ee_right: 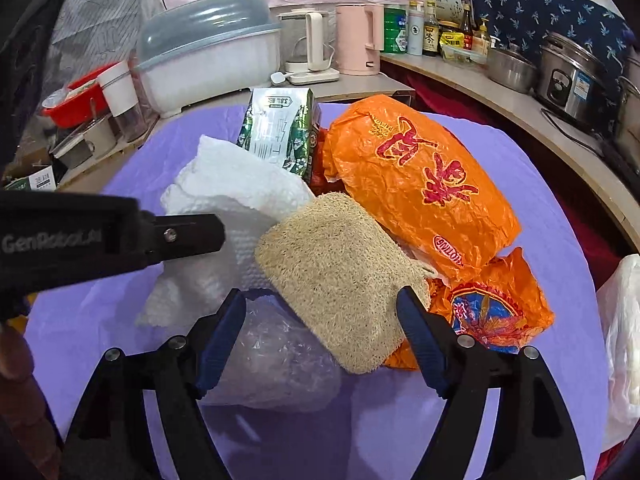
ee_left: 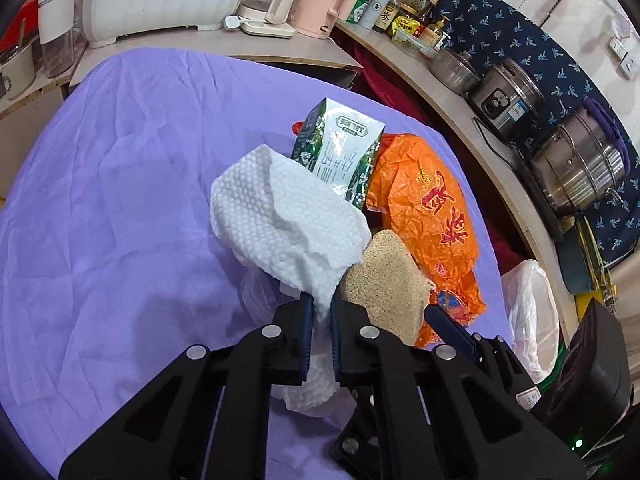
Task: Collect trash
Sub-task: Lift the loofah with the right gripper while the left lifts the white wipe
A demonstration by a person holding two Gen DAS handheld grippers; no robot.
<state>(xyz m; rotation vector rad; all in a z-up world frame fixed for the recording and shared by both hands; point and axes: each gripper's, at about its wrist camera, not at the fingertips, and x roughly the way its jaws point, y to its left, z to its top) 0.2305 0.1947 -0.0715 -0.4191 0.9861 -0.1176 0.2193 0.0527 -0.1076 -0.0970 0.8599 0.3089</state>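
Note:
A heap of trash lies on the purple cloth [ee_left: 100, 200]. My left gripper [ee_left: 322, 304] is shut on a white paper towel [ee_left: 280, 208], which bunches up past its fingertips. In the right wrist view the same gripper [ee_right: 220, 232] comes in from the left onto the towel [ee_right: 224, 184]. My right gripper [ee_right: 320, 304] is open, its fingers either side of a tan loofah sponge [ee_right: 332, 272] without pinching it. Behind them lie a green-and-white milk carton [ee_right: 280, 128], a big orange plastic bag [ee_right: 412, 176] and a small orange wrapper [ee_right: 496, 312]. A crumpled clear plastic bag [ee_right: 276, 356] lies under the sponge.
A white plastic bag [ee_right: 624, 332] hangs off the table's right edge. Behind the table a counter holds a dish box [ee_right: 208, 60], kettles [ee_right: 360, 40], bottles and steel pots [ee_left: 576, 164]. Bare purple cloth spreads to the left [ee_left: 100, 200] and at the front [ee_right: 380, 432].

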